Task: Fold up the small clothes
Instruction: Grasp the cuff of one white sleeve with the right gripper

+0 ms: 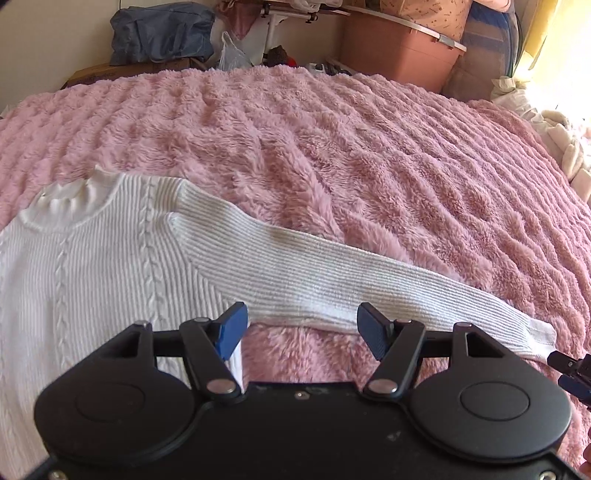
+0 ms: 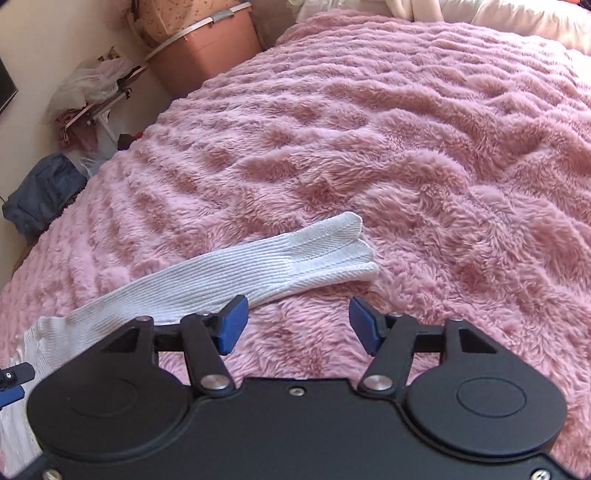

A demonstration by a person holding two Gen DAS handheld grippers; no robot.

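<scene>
A white ribbed sweater [image 1: 92,258] lies flat on a pink fluffy blanket [image 1: 332,147], collar toward the far side. Its right sleeve [image 1: 332,273] stretches out to the right. My left gripper [image 1: 301,328] is open, with its blue pads just above the sleeve's near edge beside the armpit. In the right wrist view the sleeve [image 2: 229,273] ends in a cuff [image 2: 343,243]. My right gripper [image 2: 297,323] is open and empty, just in front of the sleeve near the cuff. The right gripper's tip [image 1: 570,369] shows at the left view's right edge.
The blanket [image 2: 406,147] covers the whole bed. Beyond the far edge stand a brown storage bin [image 1: 399,51], a blue bag [image 1: 162,33], a plastic bag [image 1: 232,51] and a cardboard box [image 1: 110,72]. White pillows [image 1: 565,140] lie at the right.
</scene>
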